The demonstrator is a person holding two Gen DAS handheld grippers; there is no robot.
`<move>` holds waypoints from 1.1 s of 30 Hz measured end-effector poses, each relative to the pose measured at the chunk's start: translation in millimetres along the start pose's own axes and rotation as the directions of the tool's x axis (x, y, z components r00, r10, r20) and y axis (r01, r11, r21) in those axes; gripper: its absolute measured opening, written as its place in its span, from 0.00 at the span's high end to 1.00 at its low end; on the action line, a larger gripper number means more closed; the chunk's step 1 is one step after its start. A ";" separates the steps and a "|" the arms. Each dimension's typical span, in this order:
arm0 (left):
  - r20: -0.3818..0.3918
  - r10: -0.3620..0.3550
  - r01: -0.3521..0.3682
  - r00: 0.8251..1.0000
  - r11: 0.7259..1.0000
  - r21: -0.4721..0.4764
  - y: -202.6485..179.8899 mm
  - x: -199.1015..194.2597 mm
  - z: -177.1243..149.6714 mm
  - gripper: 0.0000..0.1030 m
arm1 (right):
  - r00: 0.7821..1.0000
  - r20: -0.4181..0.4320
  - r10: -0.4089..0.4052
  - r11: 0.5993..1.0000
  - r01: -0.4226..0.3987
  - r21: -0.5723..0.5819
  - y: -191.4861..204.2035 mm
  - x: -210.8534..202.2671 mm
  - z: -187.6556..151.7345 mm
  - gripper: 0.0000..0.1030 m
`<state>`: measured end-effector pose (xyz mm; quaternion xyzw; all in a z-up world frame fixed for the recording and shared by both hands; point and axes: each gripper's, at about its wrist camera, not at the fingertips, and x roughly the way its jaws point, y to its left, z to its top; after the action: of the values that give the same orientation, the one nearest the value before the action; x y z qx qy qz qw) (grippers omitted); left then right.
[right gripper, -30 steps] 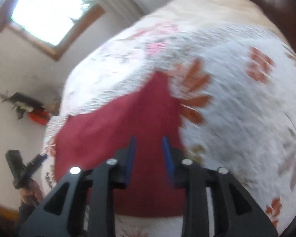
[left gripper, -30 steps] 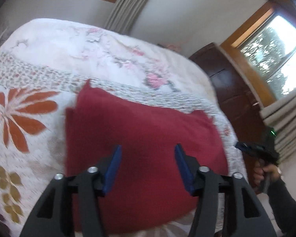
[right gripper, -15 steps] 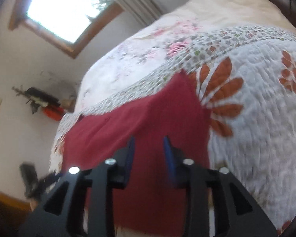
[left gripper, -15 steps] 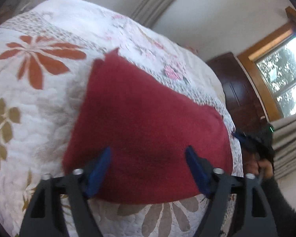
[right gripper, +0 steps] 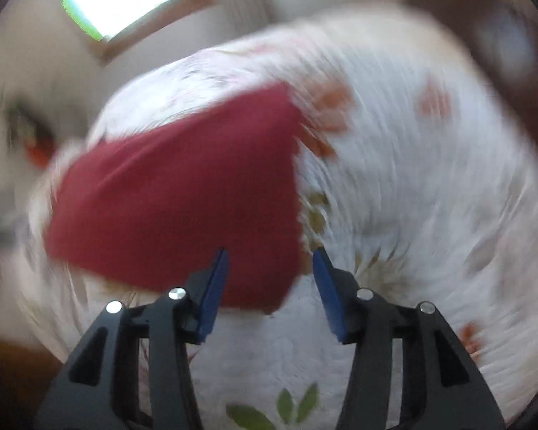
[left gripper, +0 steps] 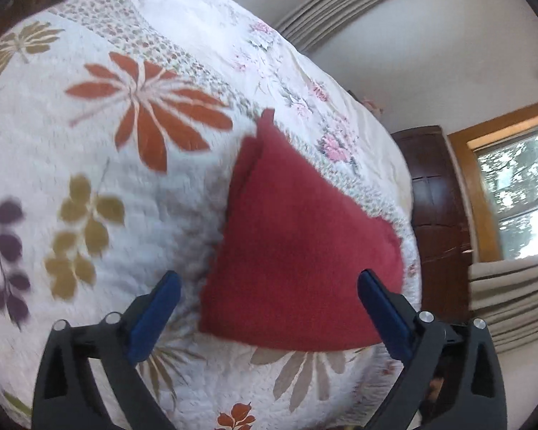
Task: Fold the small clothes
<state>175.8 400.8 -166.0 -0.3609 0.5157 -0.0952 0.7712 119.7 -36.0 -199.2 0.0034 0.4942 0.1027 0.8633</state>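
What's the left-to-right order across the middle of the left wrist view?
Purple leaf print → gold leaf print → red folded cloth → dark wooden cabinet → window.

Probably bedroom (quilted bed (left gripper: 132,193), curtains (left gripper: 344,3))

I see a plain dark red cloth (left gripper: 297,251). My quilt (left gripper: 107,179) is white with orange, olive and purple flowers. Gripper pads (left gripper: 154,308) are blue.
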 end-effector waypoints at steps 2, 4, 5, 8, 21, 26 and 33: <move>-0.061 -0.078 0.075 0.995 0.996 -0.044 9.6 6.2 20.8 0.04 | 0.995 0.067 -0.071 0.974 0.084 -0.209 59.0 -24.4 1.7 0.32; -0.143 -0.184 0.169 0.973 0.979 -0.113 20.7 23.3 44.7 0.04 | 0.986 0.140 -0.094 0.910 0.142 -0.391 131.0 -42.2 -6.6 0.19; -0.168 -0.210 0.188 0.963 0.973 -0.136 25.2 32.5 53.6 0.04 | 0.982 0.162 -0.098 0.877 0.162 -0.452 158.2 -46.3 -11.8 0.19; -0.245 -0.207 0.177 0.947 0.974 -0.139 32.1 63.6 77.7 0.04 | 0.972 0.210 -0.108 0.736 0.220 -0.640 258.7 -28.8 -31.9 0.20; -0.432 -0.358 0.317 0.828 0.934 -0.167 33.6 142.5 109.6 0.04 | 0.929 0.305 -0.210 0.412 0.366 -0.834 412.9 83.5 -30.5 0.22; -0.438 -0.418 0.366 0.795 0.908 -0.203 23.2 157.0 130.0 0.04 | 0.908 0.326 -0.262 0.346 0.404 -0.847 424.1 117.7 -28.0 0.24; -0.466 -0.415 0.381 0.781 0.909 -0.171 13.2 167.1 130.5 0.05 | 0.901 0.317 -0.295 0.382 0.415 -0.826 428.2 134.8 -6.3 0.24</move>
<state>360.8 383.5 -269.0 -0.4510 0.6099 -0.3271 0.5636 105.9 406.9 -271.4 -0.5400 0.3072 0.1536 0.7684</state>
